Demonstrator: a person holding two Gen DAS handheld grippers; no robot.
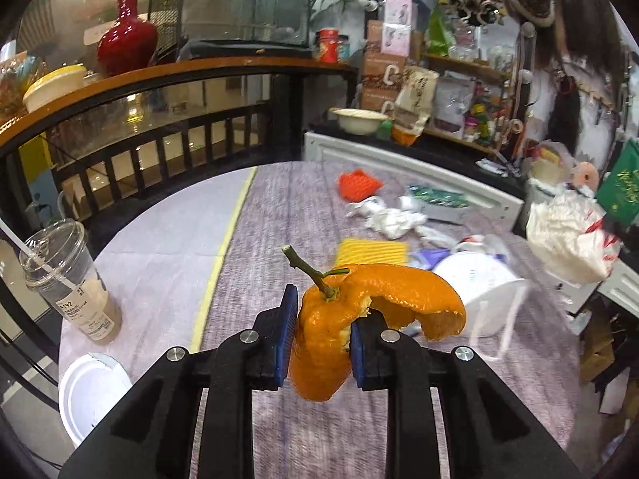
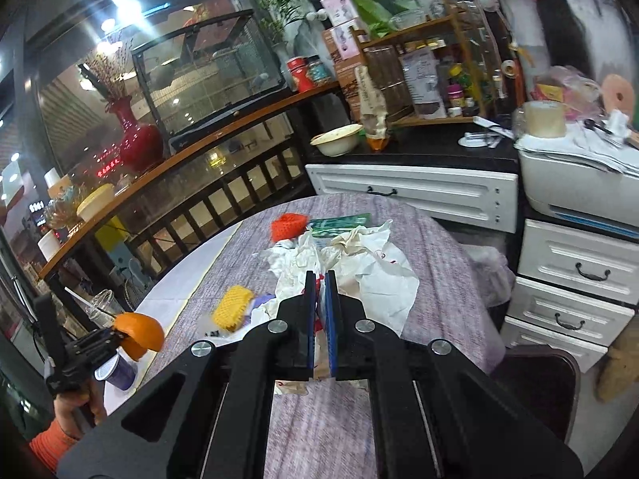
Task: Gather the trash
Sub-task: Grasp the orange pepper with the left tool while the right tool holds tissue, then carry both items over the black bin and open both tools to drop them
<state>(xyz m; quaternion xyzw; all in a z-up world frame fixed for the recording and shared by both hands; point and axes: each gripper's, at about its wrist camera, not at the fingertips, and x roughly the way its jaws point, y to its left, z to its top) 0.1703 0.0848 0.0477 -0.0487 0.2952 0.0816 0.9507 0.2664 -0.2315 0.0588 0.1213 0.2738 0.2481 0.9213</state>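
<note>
My left gripper [image 1: 323, 311] is shut on an orange peel [image 1: 319, 343] with a green stem, held above the grey round table [image 1: 255, 279]. It also shows at the left of the right wrist view, with the peel [image 2: 139, 333] in it. My right gripper [image 2: 319, 279] is shut on a white plastic bag [image 2: 383, 275] with red print, lifted over the table; the bag also hangs at the right of the left wrist view [image 1: 567, 239]. On the table lie crumpled white paper [image 1: 391, 219], a red foam net [image 1: 357, 183], a yellow foam net [image 1: 371, 253] and a green wrapper [image 1: 435, 197].
A plastic cup with a straw [image 1: 68, 279] and a white lid [image 1: 92, 395] stand at the table's left edge. A purple paper cup [image 2: 118, 373] stands below the left gripper. A white mask [image 1: 475, 291] lies on the right. White cabinets [image 2: 411, 191] and cluttered shelves stand behind.
</note>
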